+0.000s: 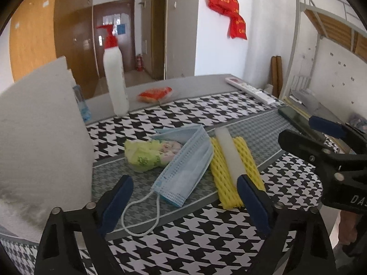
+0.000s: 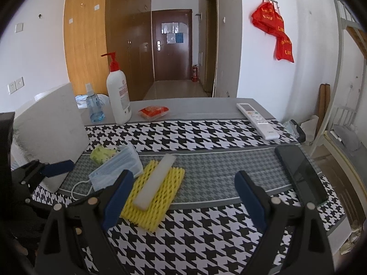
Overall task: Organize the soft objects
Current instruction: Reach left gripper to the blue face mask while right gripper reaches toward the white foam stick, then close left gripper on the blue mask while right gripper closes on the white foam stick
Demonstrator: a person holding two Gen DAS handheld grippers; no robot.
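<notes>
Yellow foam net on houndstooth tabletop, white foam bar across it; blue mask just left, green packet beyond. Label writing unreadable. Left gripper fingers and right gripper fingers spread wide, empty.

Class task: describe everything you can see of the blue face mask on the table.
The blue face mask is pleated, soft-looking and folded, lying flat on the houndstooth cloth. Its white ear loops trail toward the camera. It overlaps the green packet and meets the yellow foam net. Nothing grips it.
</notes>
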